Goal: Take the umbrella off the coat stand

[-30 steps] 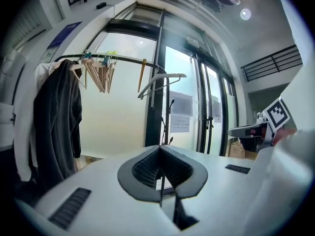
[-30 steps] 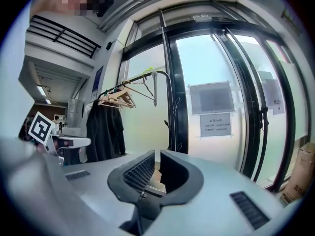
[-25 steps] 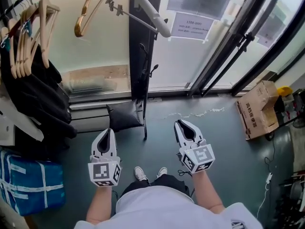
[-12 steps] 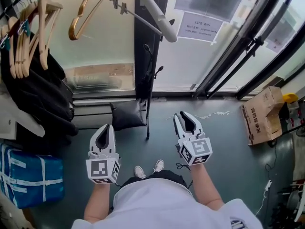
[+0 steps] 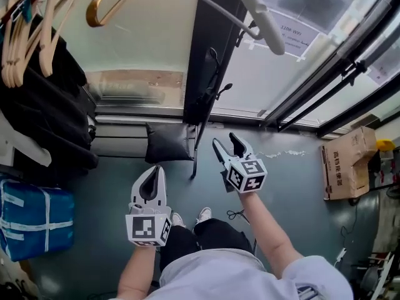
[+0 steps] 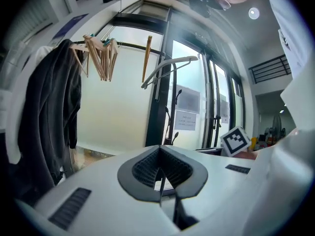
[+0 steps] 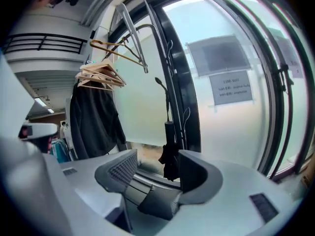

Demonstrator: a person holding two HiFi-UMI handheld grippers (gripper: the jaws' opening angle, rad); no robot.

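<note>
Right gripper view is showing what matters: the umbrella (image 7: 170,154) is hanging straight ahead of my right gripper (image 7: 158,170), framed in the gap between its two jaws but well beyond them — nothing is sitting between the pads yet. Those jaws are opening as I am looking. The umbrella is hanging against the coat stand (image 7: 167,95), close to its thin black pole and under one of its upper hooks, clear of the floor at the stand's foot. Its long axis is running vertically, parallel to the stand; the slim handle end is pointing up toward the hook and the bunched dark canopy is pointing down. So I am judging that my jaws, lying side by side, are set to close across that axis, and the approach is a straight reach toward the stand. My left gripper (image 5: 156,170) is hanging farther back from the stand than the right one — its jaws are pressed together on nothing.
</note>
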